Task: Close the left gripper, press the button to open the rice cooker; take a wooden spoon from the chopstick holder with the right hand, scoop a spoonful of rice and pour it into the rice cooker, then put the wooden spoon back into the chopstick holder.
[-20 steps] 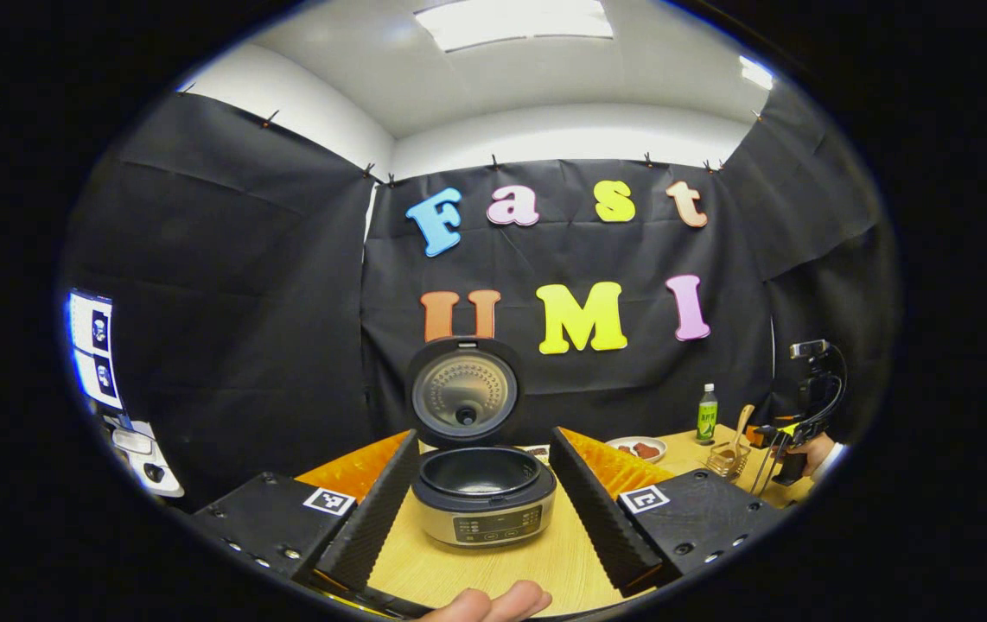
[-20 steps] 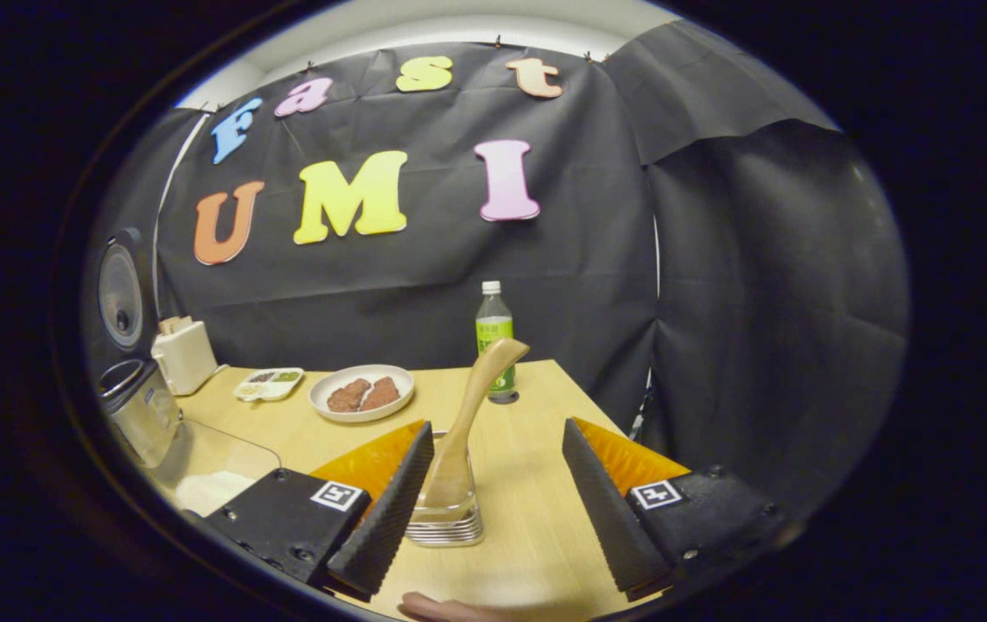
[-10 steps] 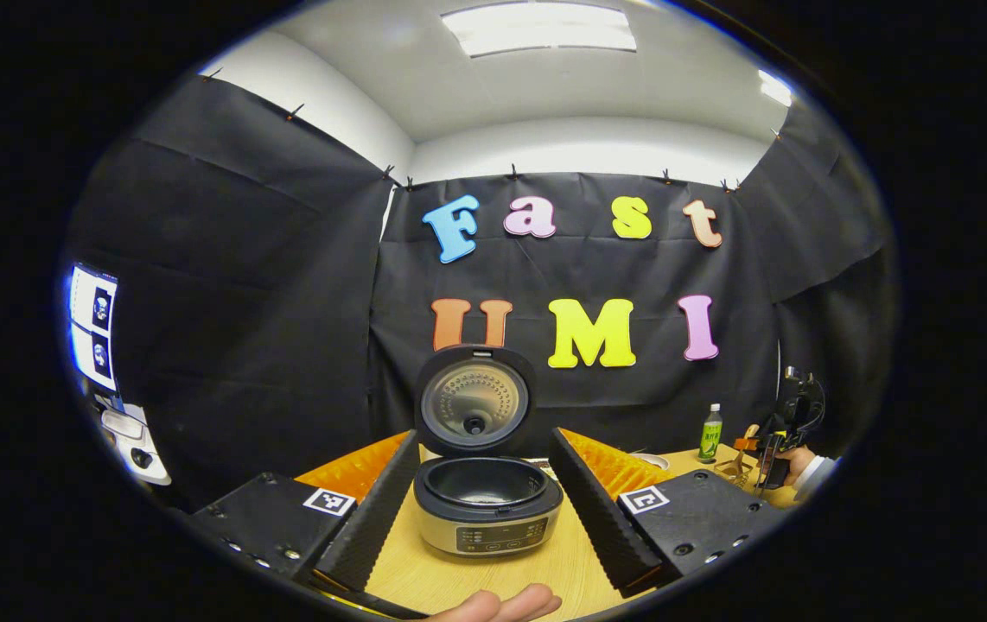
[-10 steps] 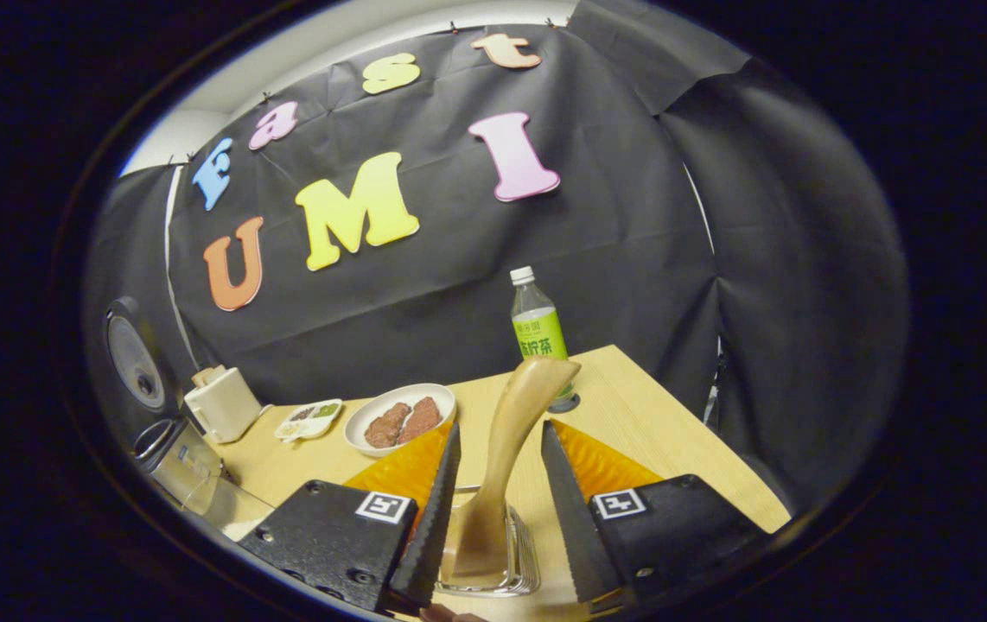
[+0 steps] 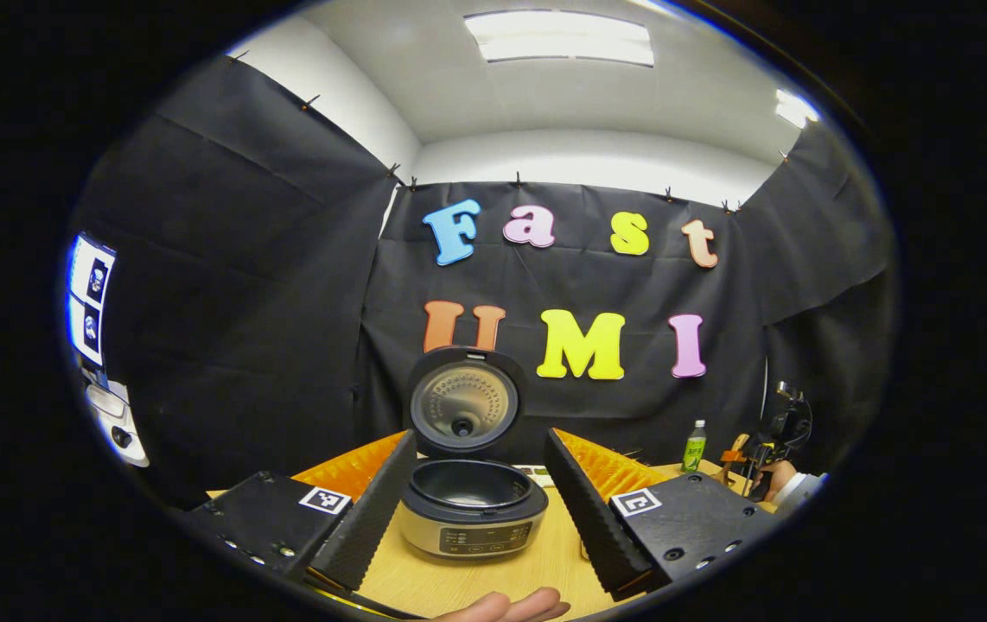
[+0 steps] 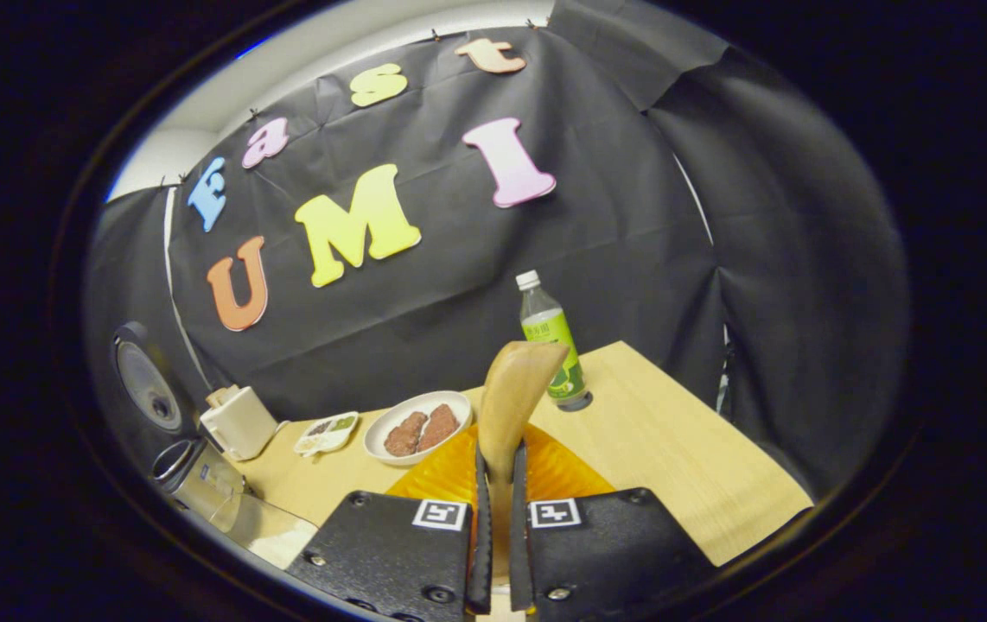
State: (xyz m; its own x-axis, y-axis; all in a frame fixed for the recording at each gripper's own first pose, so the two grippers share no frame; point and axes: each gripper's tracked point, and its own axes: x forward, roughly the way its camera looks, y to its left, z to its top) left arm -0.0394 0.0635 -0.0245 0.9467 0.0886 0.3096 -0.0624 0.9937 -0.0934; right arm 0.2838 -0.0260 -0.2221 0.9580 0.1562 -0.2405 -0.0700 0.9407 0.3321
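The rice cooker (image 5: pixel 472 510) stands open on the wooden table, its round lid (image 5: pixel 463 402) upright behind the empty pot. My left gripper (image 5: pixel 480 434) is open, one finger on each side of the cooker and short of it. In the right gripper view, the right gripper (image 6: pixel 499 458) is shut on the handle of the wooden spoon (image 6: pixel 515 389), which rises upright between the fingers. The chopstick holder is hidden under the gripper. A clear container of white rice (image 6: pixel 264 529) sits at the lower left beside the cooker (image 6: pixel 198 484). Far right in the left gripper view, the right gripper (image 5: pixel 766 445) shows small.
A plate of brown meat (image 6: pixel 416 425), a small sauce dish (image 6: pixel 327 432) and a white box-shaped appliance (image 6: pixel 238 422) stand along the table's back. A green-labelled bottle (image 6: pixel 550 337) stands near the right rear corner. A hand (image 5: pixel 511 607) shows at the left view's bottom edge.
My right gripper has moved in and shut its fingers on the spoon handle. The left gripper has stayed open and drawn back and tilted up a little from the cooker.
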